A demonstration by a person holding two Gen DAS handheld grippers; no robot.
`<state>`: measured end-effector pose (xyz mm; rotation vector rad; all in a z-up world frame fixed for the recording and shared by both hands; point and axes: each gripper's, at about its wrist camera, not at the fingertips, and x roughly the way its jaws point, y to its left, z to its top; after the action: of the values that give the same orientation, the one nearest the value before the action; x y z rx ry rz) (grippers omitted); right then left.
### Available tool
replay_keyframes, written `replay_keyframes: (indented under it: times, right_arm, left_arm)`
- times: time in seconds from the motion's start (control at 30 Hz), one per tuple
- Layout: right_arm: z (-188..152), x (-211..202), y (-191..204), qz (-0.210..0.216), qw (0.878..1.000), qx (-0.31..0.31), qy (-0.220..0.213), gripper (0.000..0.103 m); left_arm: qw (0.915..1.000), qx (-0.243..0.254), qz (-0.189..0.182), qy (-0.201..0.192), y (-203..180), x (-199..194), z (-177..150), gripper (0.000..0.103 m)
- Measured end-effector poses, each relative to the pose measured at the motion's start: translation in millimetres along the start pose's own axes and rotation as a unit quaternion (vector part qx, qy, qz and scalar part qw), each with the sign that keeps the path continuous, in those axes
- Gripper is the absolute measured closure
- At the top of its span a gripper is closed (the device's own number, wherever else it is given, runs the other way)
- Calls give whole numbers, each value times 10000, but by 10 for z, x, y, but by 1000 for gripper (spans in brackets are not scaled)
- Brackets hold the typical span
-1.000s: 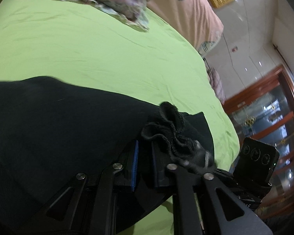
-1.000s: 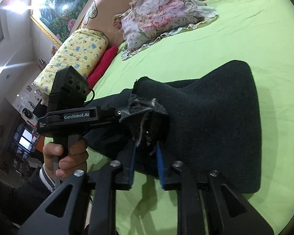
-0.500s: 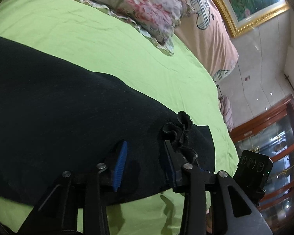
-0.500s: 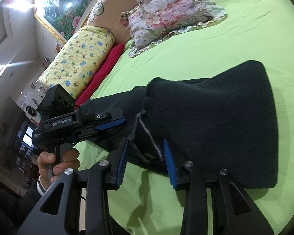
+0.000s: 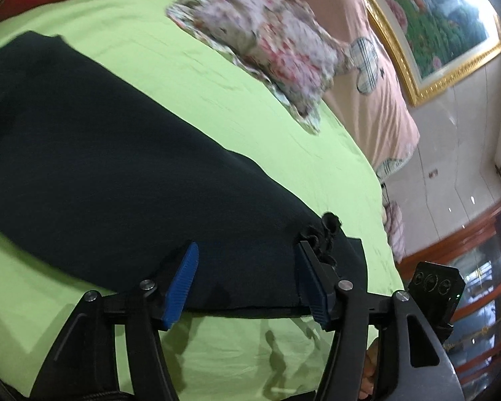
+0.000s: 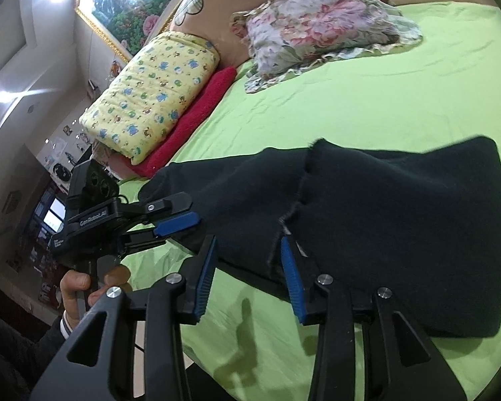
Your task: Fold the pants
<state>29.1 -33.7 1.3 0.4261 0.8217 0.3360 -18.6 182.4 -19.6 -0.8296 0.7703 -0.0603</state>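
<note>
Black pants (image 5: 117, 167) lie folded flat on the green bed sheet (image 5: 250, 127). My left gripper (image 5: 247, 245) hovers over their near edge with its jaws opening; the cloth lies below the blue pads (image 5: 180, 284), not pinched. A small bunched tuft (image 5: 327, 230) sits by the right pad. In the right wrist view the pants (image 6: 400, 234) spread to the right, a fold seam running down to my right gripper (image 6: 247, 239). Its jaws stand apart over the pants' edge without pressing it. The left gripper (image 6: 175, 219) shows there at left, held by a hand (image 6: 80, 287).
A floral pillow (image 6: 317, 23) lies at the far side of the bed. A yellow patterned quilt (image 6: 150, 93) rests on a red blanket (image 6: 193, 117) by the pink headboard (image 5: 377, 83). A wooden glass cabinet (image 5: 477, 267) stands beyond the bed's edge.
Both grippers let go of the bunched black cloth they were pinching and opened. They drew back toward the bed's near edge, and the pants now lie flat.
</note>
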Motion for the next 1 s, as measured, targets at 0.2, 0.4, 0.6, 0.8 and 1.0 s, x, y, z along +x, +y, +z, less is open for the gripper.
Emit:
replay_keyframes:
  times: [0.2,0.4,0.6,0.8,1.0]
  right_arm:
    - [127,135,183,125,9996,-251,88,62]
    - [245,292,356,225,9983,-490,210,62]
    - [375,538,527,313,9959,-756,397,62]
    - [488,815,724,422,9916,-1045,632,62]
    - [675,1078,860,488,9880,-1242,780,62]
  left_arm:
    - [9979,-403,262,-438,234,-374,-34,31]
    - [9911,-727,677,-885,502,-740,-103,27]
    - [9827,-1197,823,-1148,852,-981,-139,27]
    - [9770,-1526,864,-1213,1093,-1081,-133,27]
    - [9743,-1647,902,-1245,1207,-1093,-81,27]
